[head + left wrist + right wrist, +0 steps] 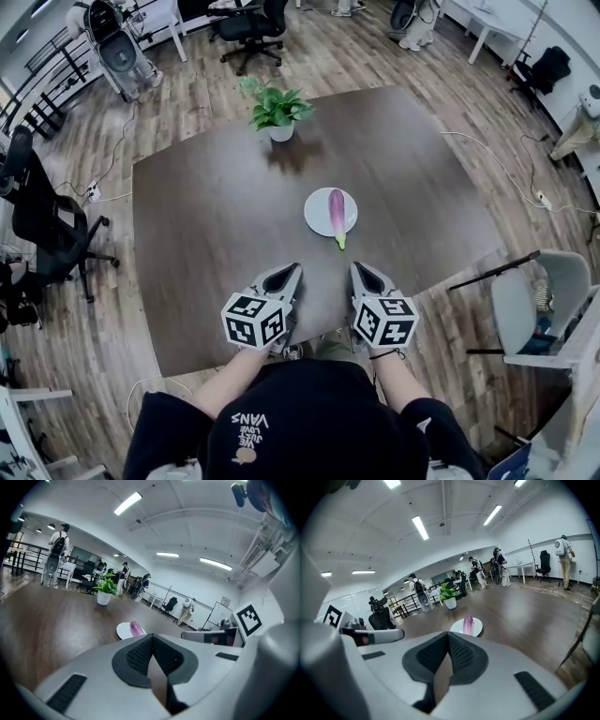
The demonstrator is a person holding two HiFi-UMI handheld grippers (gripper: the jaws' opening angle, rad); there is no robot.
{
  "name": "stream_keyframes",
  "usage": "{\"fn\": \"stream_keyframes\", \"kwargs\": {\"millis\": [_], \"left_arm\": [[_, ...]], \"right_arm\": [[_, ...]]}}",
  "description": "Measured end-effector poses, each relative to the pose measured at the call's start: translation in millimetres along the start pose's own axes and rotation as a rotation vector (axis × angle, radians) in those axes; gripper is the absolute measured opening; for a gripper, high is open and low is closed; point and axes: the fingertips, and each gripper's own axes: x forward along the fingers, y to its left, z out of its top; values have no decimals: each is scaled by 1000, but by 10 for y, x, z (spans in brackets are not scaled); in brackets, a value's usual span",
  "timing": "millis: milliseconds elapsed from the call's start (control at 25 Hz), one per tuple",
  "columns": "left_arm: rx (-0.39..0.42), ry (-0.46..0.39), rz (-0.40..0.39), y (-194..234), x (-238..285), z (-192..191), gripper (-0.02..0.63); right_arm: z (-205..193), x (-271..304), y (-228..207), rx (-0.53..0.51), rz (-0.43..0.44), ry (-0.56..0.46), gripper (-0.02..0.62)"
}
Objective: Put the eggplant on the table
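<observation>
Surrounding room: a wide open office with white walls, long ceiling light strips (420,527) and several people (565,550) standing far off along the walls.
Floor (84,141): wood planks in mixed brown and grey, with cables trailing across; a black office chair (47,225) stands to the table's left and a grey chair (525,300) near its right corner.
Table (206,225): large, dark brown and matt, with rounded corners; most of its top is bare.
Potted plant (275,108): green leaves in a white pot, upright near the table's far edge.
Left gripper (292,268): above the table's near edge, aimed toward the plate, jaws pressed together with nothing between them.
Right gripper (357,267): just beside the left one, likewise closed and empty.
Plate (317,214): white and round, slightly right of mid-table, ahead of both grippers and apart from them.
Eggplant (337,214): purple, lying lengthwise on the plate, its green stem end overhanging the near rim toward the person; untouched by either gripper.
</observation>
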Motion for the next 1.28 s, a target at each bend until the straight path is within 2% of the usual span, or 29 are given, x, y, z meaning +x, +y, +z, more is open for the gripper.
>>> {"fn": "stream_keyframes", "kwargs": {"millis": [480,680,1280], "left_arm": [[30,-3,-28,-94,-336,-208,11],[71,-34,-23,-126,-436,-201,11],[94,-44,-50,-220,-481,-206,11]], "right_arm": [[-278,-367,132,13,-51,-38,18],[-299,-510,167,-11,-76,-80,18],[-327,-636,213,-26,-98,-96,18]]}}
